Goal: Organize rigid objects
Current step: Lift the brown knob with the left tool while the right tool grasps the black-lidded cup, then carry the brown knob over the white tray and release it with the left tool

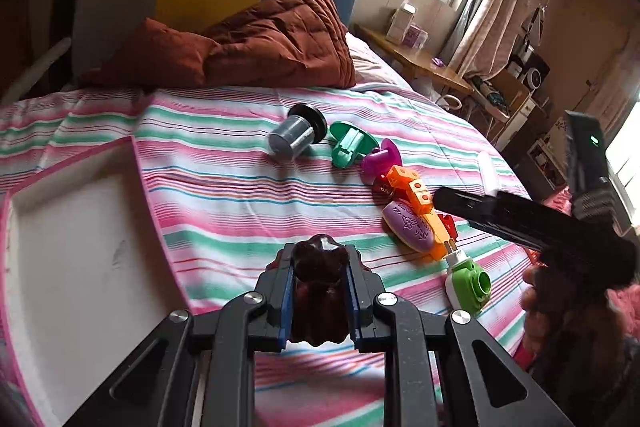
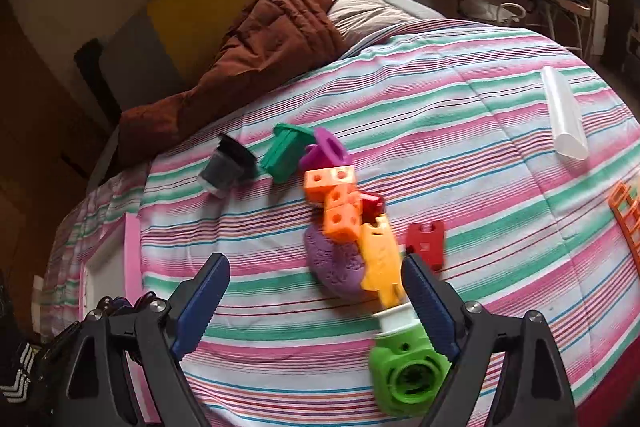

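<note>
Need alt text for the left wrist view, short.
The left gripper is shut on a dark maroon ridged toy above a striped bedspread, with a white pink-rimmed tray to its left. A row of colourful plastic toys lies ahead on the right, where the right gripper reaches in.

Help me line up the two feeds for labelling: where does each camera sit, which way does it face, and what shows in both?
Left wrist: on the left gripper, looking down its fingers across the striped bed toward the headboard; its jaws clamp a dark brown toy; the right gripper and a hand show.
Right wrist: on the right gripper, angled down at the toy pile; its jaws are open.
Shared: orange cubes, green block, brown quilt.
</note>
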Tool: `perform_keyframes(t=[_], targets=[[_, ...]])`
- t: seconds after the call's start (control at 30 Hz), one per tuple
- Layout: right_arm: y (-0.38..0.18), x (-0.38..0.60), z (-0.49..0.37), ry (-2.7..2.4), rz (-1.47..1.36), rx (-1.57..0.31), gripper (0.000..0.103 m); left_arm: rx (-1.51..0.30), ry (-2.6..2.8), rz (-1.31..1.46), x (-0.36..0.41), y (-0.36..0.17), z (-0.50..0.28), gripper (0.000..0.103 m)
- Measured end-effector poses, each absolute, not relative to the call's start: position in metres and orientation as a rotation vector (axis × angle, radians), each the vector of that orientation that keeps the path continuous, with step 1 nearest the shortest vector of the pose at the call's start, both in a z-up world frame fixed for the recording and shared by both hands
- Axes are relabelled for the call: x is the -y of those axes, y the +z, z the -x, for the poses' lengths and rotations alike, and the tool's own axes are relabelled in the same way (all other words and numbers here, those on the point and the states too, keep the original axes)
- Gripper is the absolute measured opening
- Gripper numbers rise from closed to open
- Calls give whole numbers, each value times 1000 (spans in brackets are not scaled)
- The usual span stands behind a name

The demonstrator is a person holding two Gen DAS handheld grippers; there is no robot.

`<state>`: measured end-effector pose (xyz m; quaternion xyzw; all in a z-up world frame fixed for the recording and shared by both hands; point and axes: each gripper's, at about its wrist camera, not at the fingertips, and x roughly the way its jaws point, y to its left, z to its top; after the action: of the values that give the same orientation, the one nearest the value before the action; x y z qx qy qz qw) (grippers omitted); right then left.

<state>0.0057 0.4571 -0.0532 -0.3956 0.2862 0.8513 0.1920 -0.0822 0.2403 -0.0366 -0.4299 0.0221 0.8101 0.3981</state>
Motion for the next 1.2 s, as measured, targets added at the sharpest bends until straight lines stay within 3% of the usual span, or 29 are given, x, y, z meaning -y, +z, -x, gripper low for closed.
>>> perform_keyframes(t=[0.2, 0.57, 0.67, 0.7, 0.73, 0.93, 1.2], targets=[[-53, -433, 66, 2482, 1215, -859, 86, -11, 2109, 1068, -197, -29, 82, 22], [-102, -461, 175, 2282, 1260, -1042, 82, 98, 2204, 1129, -127, -38, 100, 21], [-115, -465, 191, 2232, 1288, -1003, 68, 119, 2214, 1153, -118, -44, 103, 22], [-119, -465, 195, 2222, 1304, -987, 55, 123, 2216, 1159, -116, -45, 103, 22], [-122, -465, 198, 2222, 1318, -965, 51, 127, 2218, 1164, -114, -47, 103, 22], [-118, -438, 195, 2371, 1468, -730, 47, 148, 2222, 1191, -105, -53, 102, 22], [-116, -378, 129, 2501, 1756, -488, 47, 106, 2281, 1177, -99, -45, 92, 22]])
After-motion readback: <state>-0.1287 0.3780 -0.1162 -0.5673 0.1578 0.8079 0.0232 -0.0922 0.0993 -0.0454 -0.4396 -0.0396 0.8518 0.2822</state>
